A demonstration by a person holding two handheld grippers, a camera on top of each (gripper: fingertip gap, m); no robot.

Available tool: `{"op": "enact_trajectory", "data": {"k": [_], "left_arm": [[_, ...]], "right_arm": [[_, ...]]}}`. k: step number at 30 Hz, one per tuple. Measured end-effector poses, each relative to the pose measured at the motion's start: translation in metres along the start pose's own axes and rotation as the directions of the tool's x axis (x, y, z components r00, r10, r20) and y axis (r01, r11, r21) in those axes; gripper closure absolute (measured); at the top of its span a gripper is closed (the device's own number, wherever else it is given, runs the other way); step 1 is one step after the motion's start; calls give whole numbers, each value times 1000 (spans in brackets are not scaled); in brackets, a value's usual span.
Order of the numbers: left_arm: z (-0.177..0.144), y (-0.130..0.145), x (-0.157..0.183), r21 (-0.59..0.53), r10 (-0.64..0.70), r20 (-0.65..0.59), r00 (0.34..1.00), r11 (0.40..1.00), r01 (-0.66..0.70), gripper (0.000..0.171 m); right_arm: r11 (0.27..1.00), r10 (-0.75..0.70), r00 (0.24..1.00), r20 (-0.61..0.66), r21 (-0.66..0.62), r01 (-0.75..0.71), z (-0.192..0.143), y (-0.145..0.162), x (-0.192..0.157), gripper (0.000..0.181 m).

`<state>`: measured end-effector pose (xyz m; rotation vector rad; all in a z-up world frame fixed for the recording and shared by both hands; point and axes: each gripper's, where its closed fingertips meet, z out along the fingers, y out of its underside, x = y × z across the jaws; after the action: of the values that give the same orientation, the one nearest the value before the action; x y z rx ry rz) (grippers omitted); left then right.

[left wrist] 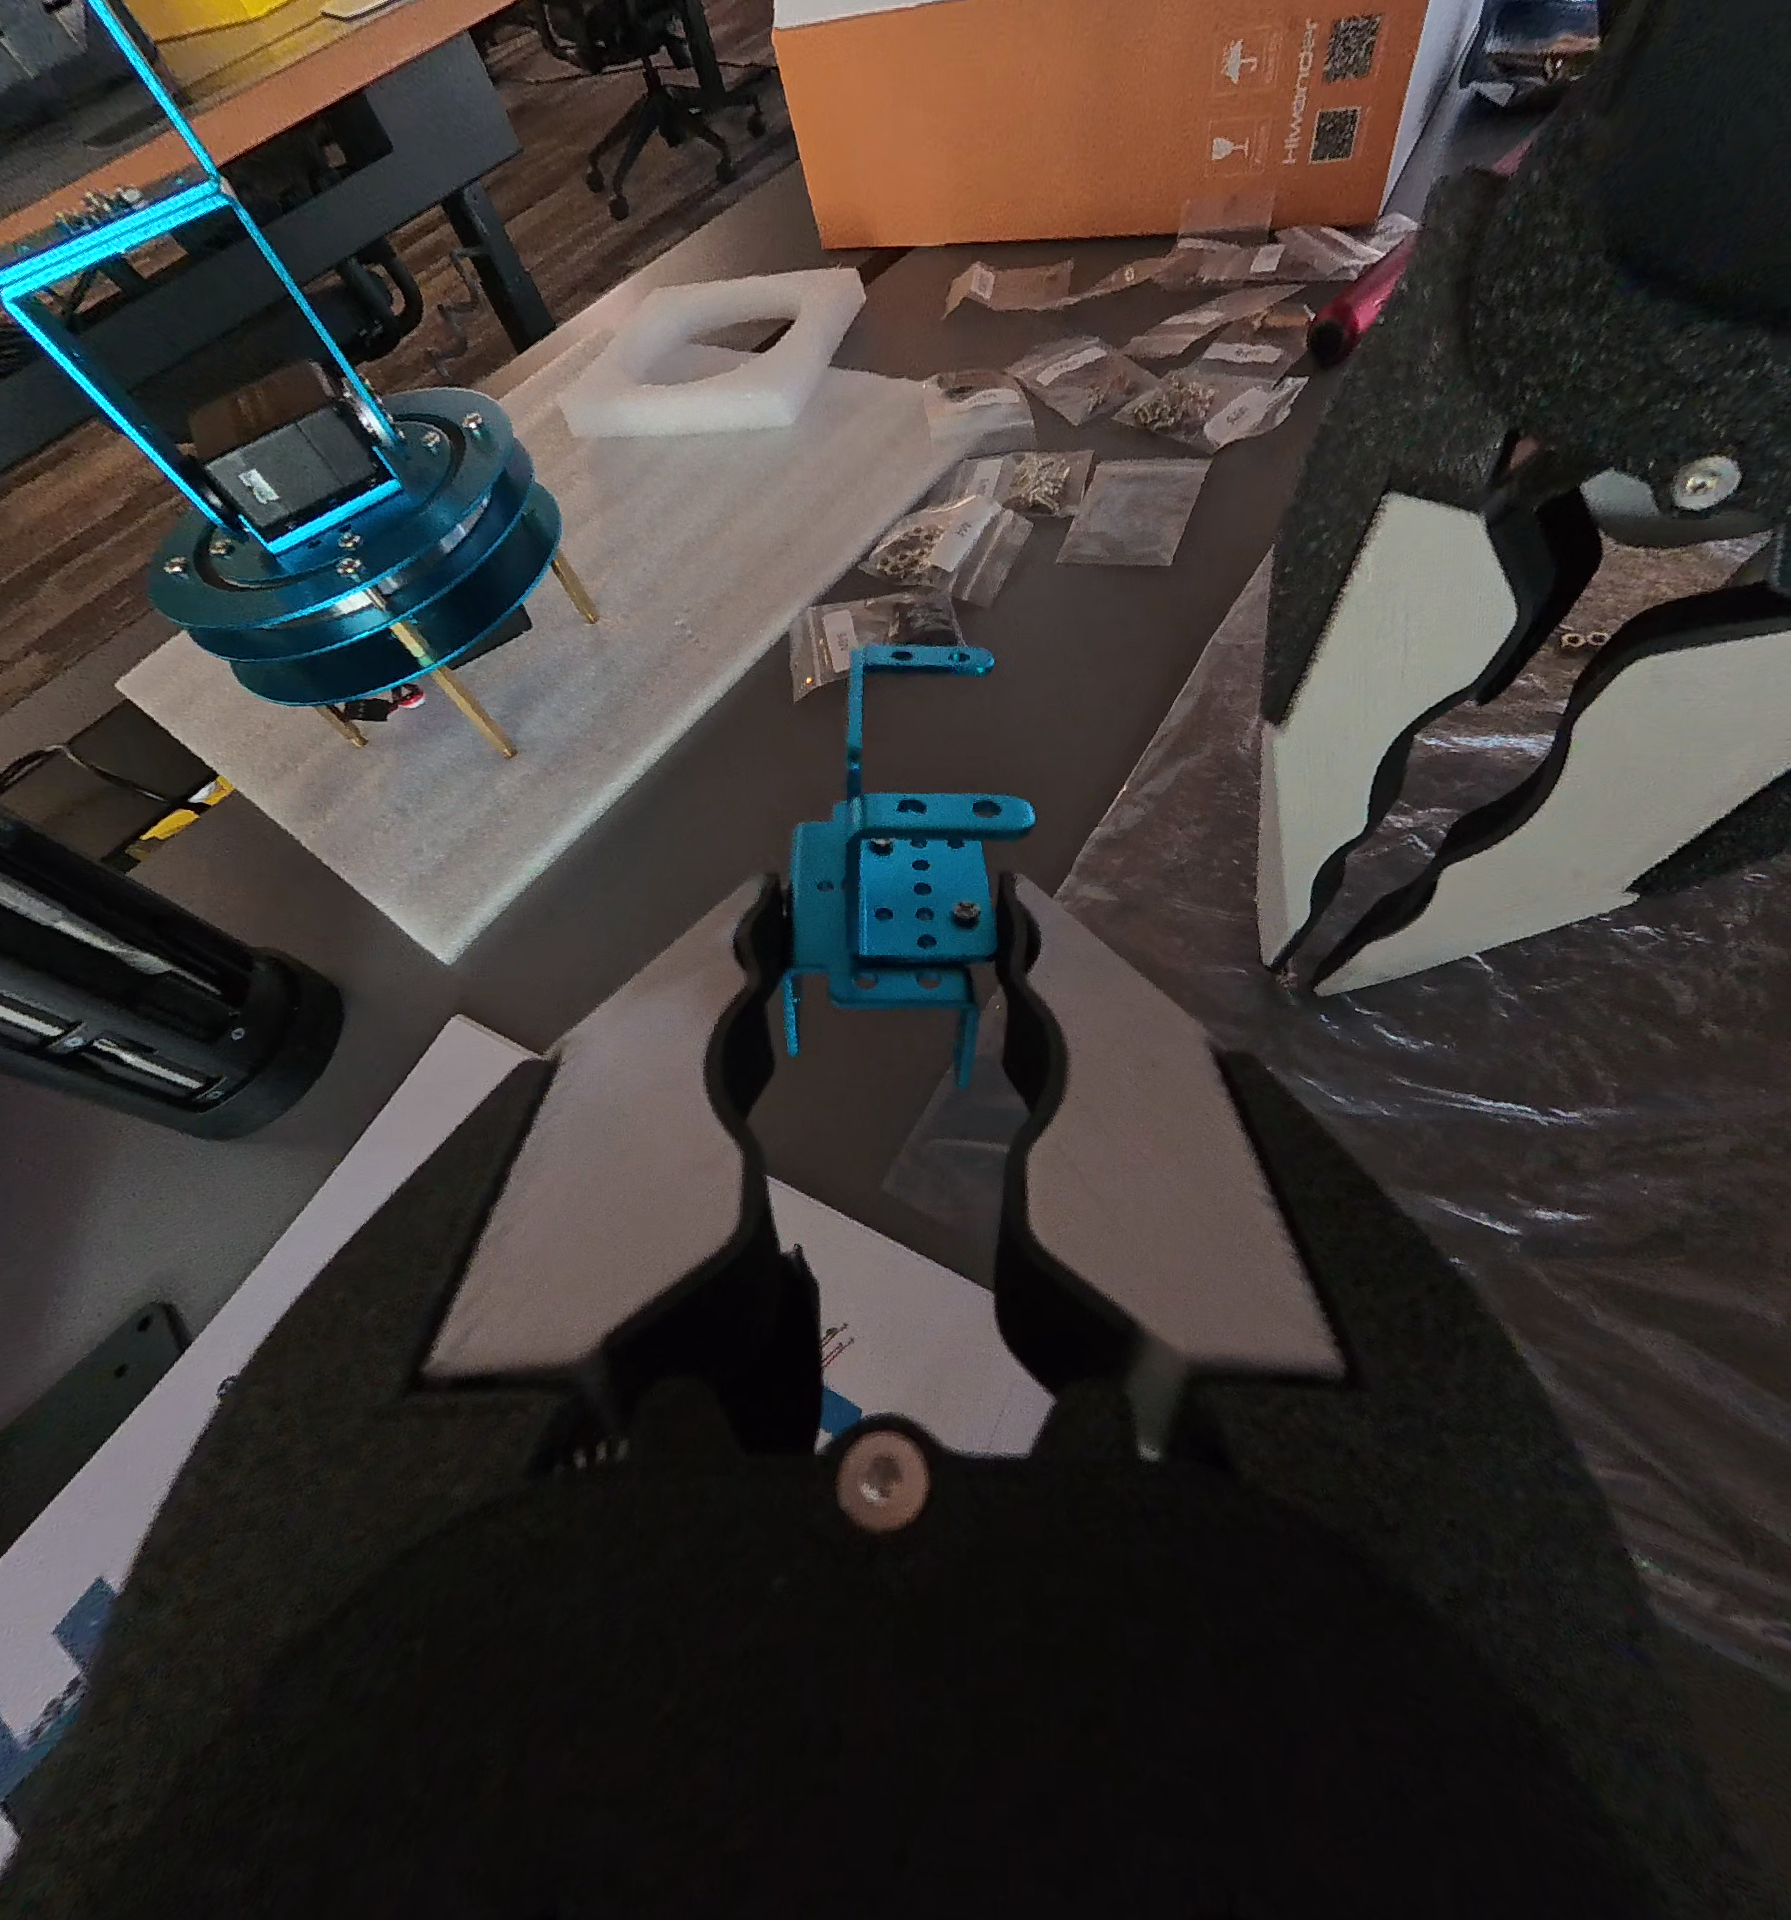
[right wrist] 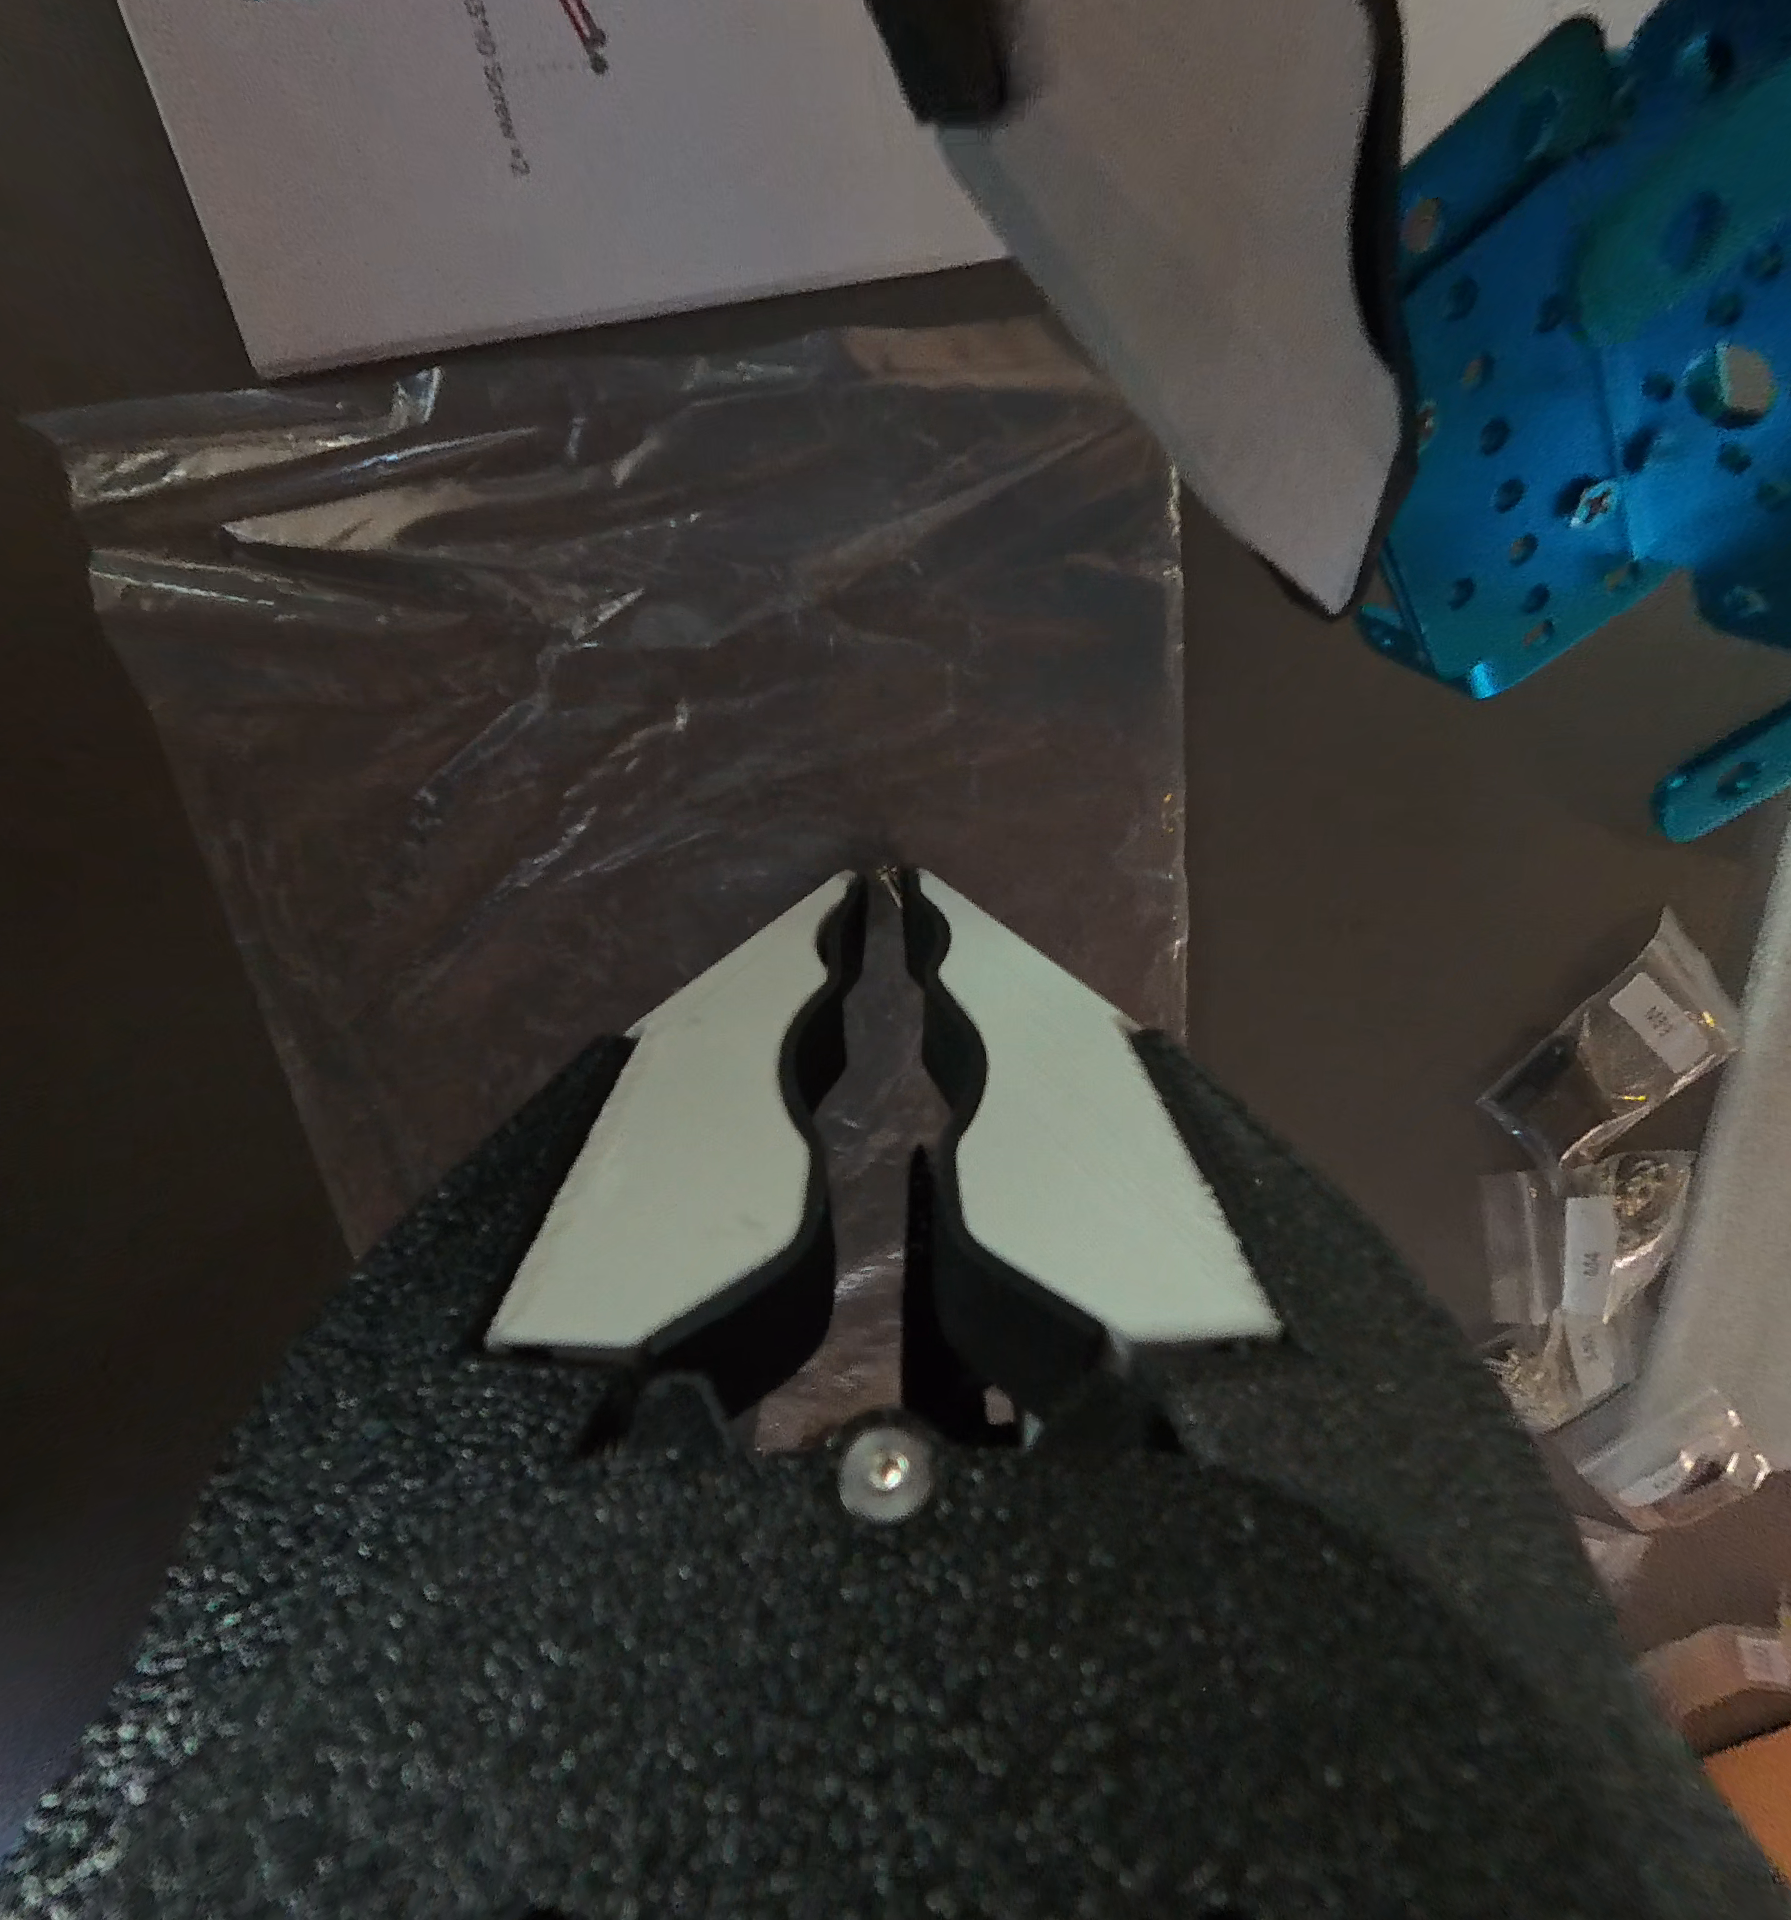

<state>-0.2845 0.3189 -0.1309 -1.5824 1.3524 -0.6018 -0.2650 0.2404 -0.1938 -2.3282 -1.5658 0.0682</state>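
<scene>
The left gripper is clamped on a blue metal bracket assembly held upright above the dark table, while to its right the right gripper, tips nearly together, pinches something tiny over a clear plastic bag

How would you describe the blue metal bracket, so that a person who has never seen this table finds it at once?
Start from the white foam sheet on the dark table; just beside its near edge, the left gripper clamps the blue metal bracket. Unlike the round blue base standing on brass legs on the foam, it is small, angular, full of holes and held above the table.
</scene>
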Motion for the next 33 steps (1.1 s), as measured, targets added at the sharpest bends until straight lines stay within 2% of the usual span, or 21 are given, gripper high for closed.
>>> {"op": "enact_trajectory", "data": {"k": [17,19,21,23,26,29,30,33], "left_arm": [[1,1,3,-7,-8,-22,1000,1000,8,131],[0,-1,5,8,3,-33,999,1000,-2,132],[-1,-4,6,23,11,-37,999,1000,-10,132],[-1,-4,6,26,13,-35,999,1000,-12,132],[0,-4,6,33,-1,-43,999,999,2,132],[1,-3,9,38,-35,-79,996,999,38,133],[1,-4,11,47,-50,-99,994,997,54,141],[1,-6,19,67,-69,-156,985,994,81,141]], "right_arm": [[1000,-3,999,41,-23,4,2,-2,0,179],[1000,-10,1000,13,20,10,0,-4,4,179],[990,57,998,28,129,-60,-9,-9,11,179],[934,185,975,126,285,-214,-22,-15,19,180],[756,317,871,376,455,-472,-43,-21,24,181],[606,362,771,523,497,-622,-49,-16,31,181],[561,364,739,568,499,-660,-51,-16,33,181],[460,335,637,694,470,-753,-60,-18,31,181]]}}
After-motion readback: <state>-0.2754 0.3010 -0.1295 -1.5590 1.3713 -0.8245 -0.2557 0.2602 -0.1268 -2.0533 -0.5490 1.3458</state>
